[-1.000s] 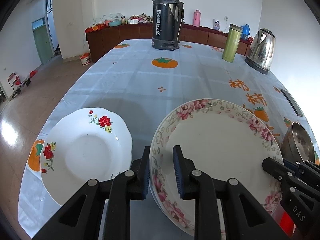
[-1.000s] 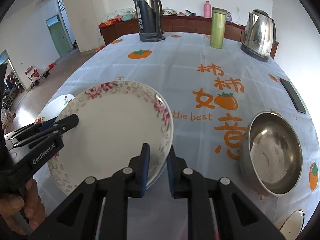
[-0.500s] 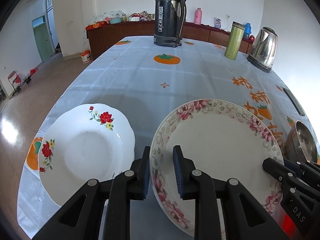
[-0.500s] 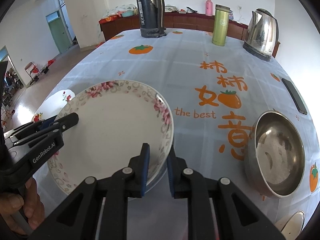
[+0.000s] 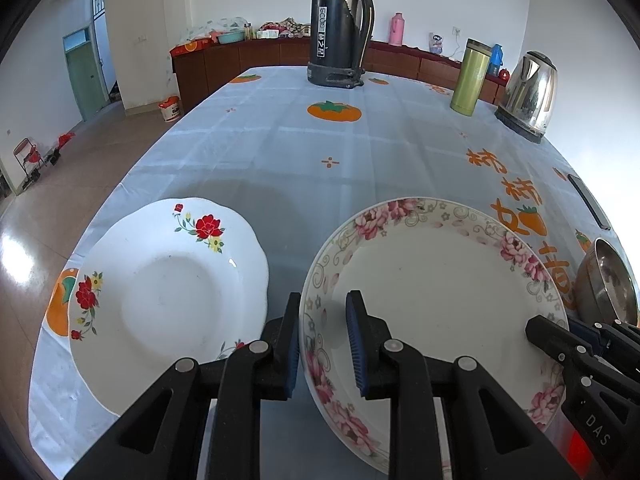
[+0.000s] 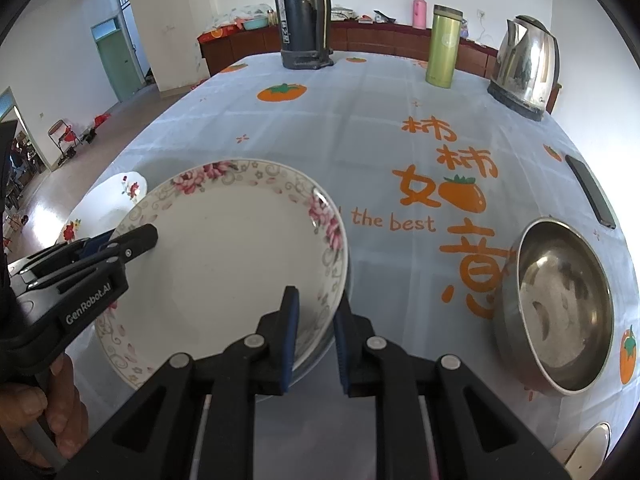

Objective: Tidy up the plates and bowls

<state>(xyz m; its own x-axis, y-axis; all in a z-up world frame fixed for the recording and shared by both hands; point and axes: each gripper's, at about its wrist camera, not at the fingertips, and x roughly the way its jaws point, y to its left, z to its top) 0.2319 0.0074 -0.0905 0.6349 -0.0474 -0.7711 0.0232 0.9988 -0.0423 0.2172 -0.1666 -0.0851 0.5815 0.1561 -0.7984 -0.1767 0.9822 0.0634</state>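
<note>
left gripper (image 5: 322, 340): clamped on left rim of pink-flowered plate (image 5: 436, 300), narrow gap | right gripper (image 6: 314, 332): clamped on same plate's right rim | plate held tilted above tablecloth (image 5: 360, 160) between both tools | red-flowered plate (image 5: 168, 292) lying just left of left gripper | steel bowl (image 6: 560, 312) lying right of right gripper

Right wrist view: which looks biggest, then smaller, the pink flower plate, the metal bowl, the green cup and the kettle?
1. pink flower plate
2. metal bowl
3. kettle
4. green cup

The kettle and cup stand farther away, so they may only look small.
</note>
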